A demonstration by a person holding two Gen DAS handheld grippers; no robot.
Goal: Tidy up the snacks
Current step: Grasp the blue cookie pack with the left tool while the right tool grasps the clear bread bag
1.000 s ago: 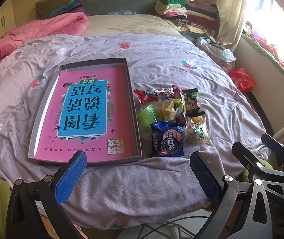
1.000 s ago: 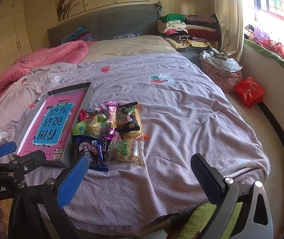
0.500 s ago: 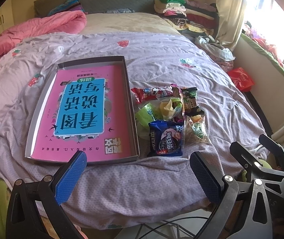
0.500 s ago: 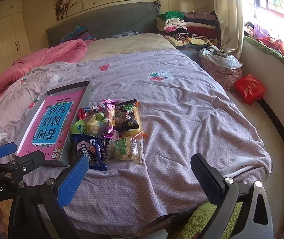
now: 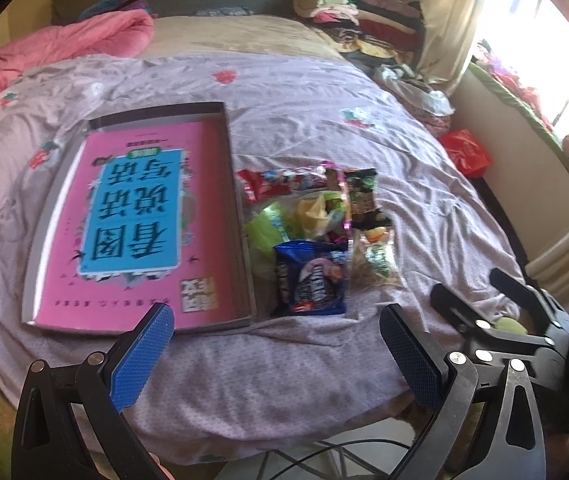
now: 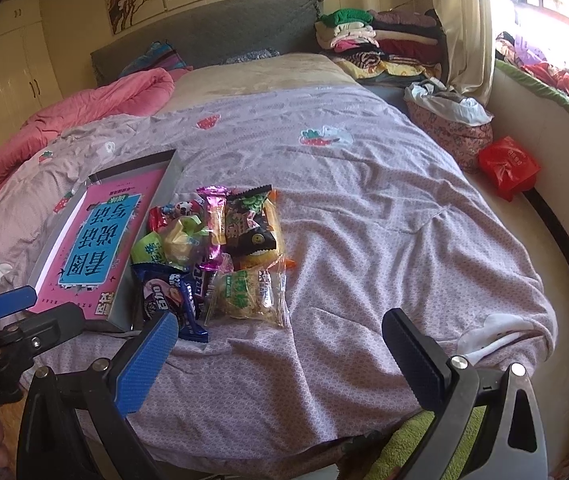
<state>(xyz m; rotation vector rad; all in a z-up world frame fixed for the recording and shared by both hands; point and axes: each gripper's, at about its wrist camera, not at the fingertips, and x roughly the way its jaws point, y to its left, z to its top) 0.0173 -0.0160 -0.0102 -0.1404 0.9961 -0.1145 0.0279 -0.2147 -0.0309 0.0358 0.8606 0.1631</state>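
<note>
**Both grippers open above the bed edge; snacks piled beside a shallow box**

The bed (image 6: 364, 208), covered by a mauve patterned sheet, fills both views; a pink quilt (image 6: 84, 116) is bunched at its far left, a grey headboard (image 6: 212, 36) stands behind, and folded clothes (image 6: 380, 44) are stacked at the far right corner near a curtain. A red bag (image 6: 508, 166) lies on the floor to the right of the bed.

A shallow grey box (image 5: 240, 208) rests on the sheet, lined with a pink and blue printed sheet. Just to the right of it lies the snack pile (image 5: 316, 232): the dark blue cookie packet (image 5: 310, 280) nearest the edge of the bed, a clear packet (image 6: 248, 294) touching its right side, a black and green packet (image 6: 250, 220) and a pink-wrapped bar (image 6: 213, 224) farther back.

The left gripper (image 5: 276, 354) is spread wide, blue pads (image 5: 142, 356) well apart, holding and touching nothing, in front of the box and the cookie packet. The right gripper (image 6: 280, 358) is likewise spread wide and empty, just in front of the pile.
</note>
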